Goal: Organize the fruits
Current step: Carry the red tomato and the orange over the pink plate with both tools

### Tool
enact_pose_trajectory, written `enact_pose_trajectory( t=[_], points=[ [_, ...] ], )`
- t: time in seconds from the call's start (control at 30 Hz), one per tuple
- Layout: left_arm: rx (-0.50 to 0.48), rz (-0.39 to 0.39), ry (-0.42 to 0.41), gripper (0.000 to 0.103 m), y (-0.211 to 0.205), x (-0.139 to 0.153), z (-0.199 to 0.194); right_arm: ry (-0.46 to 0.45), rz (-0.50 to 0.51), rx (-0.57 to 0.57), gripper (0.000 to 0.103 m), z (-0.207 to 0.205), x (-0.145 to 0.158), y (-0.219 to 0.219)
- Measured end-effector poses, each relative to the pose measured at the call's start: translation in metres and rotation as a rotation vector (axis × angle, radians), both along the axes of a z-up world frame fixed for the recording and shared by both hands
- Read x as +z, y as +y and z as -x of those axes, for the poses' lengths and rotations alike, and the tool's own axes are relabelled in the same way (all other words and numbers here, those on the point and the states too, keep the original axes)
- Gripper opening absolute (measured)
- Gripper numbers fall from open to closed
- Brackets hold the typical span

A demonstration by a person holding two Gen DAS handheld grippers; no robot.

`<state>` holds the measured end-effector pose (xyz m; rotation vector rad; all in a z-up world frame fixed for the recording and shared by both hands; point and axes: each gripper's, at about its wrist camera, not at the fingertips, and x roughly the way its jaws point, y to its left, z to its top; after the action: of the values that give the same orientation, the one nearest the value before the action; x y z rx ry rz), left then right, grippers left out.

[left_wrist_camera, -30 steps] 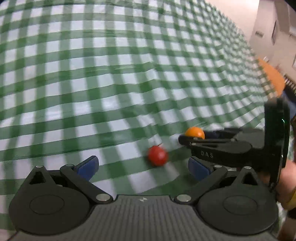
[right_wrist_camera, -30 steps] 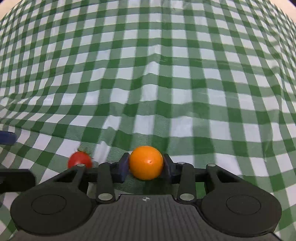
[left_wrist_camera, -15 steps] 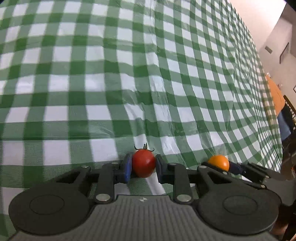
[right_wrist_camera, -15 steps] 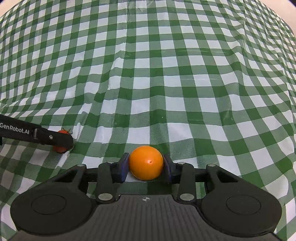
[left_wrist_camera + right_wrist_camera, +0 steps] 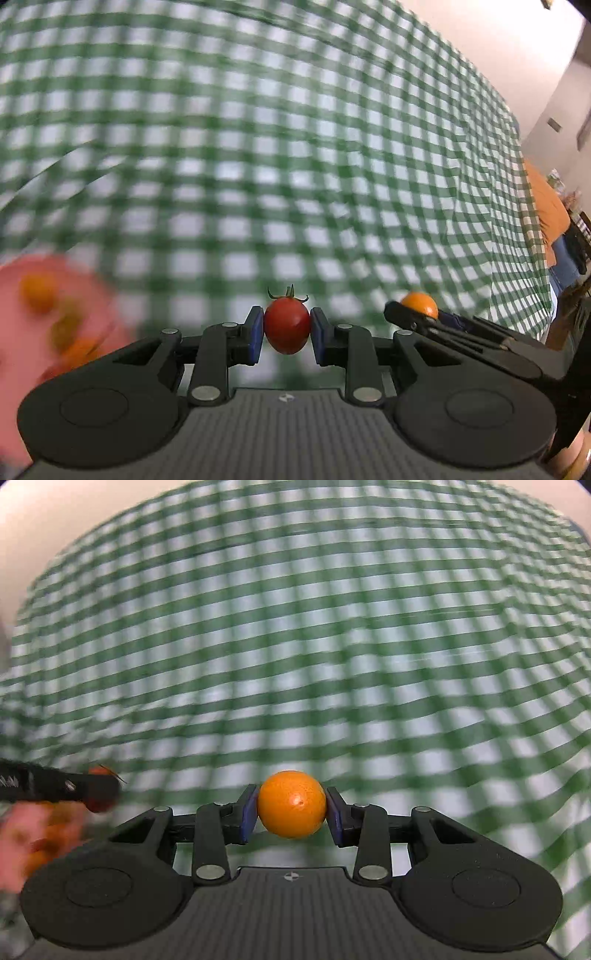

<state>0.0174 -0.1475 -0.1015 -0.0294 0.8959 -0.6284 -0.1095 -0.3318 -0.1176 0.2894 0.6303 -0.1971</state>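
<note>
Cherry tomato [image 5: 287,325] pinched in left gripper [image 5: 287,330], orange fruit [image 5: 291,804] in right gripper [image 5: 291,810]; light, probably soft-skinned, best squeezed gently at widest girth.

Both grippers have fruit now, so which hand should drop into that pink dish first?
Left, probably. The left gripper, shut on the red tomato, sits nearer the pink dish. The right gripper holds the orange fruit farther away.

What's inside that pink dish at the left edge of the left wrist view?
The pink dish holds several small orange and greenish fruits, blurred by motion. Their count and kind are unclear; the gripper body covers its lower part.
</note>
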Motion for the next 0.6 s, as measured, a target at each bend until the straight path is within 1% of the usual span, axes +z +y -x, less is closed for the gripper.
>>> enact_pose_trajectory(
  t=[0.07,0.13,0.2,0.27,0.37,0.5,0.6],
  points=[
    [0.037,-0.025,-0.007,0.029,0.038,0.007,0.008,0.005,-0.032,0.07,0.04,-0.004,0.006,0.031],
    [0.078,-0.043,-0.012,0.029,0.073,0.009,0.009,0.0,-0.04,0.15,0.04,-0.016,0.01,0.063],
    [0.114,-0.074,-0.023,0.029,0.1,0.008,0.004,-0.012,-0.039,0.212,0.04,-0.032,0.011,0.085],
    [0.161,-0.116,-0.017,0.029,0.123,0.005,-0.005,0.0,-0.044,0.25,0.04,-0.051,0.01,0.102],
    [0.218,-0.18,0.022,0.029,0.145,0.006,-0.019,0.045,-0.065,0.286,0.04,-0.077,0.016,0.122],
    [0.249,-0.198,0.11,0.029,0.159,0.016,-0.034,0.146,-0.038,0.373,0.04,-0.105,0.035,0.151],
    [0.246,-0.221,0.119,0.029,0.166,0.022,-0.038,0.188,0.003,0.43,0.04,-0.122,0.046,0.171]
  ],
)
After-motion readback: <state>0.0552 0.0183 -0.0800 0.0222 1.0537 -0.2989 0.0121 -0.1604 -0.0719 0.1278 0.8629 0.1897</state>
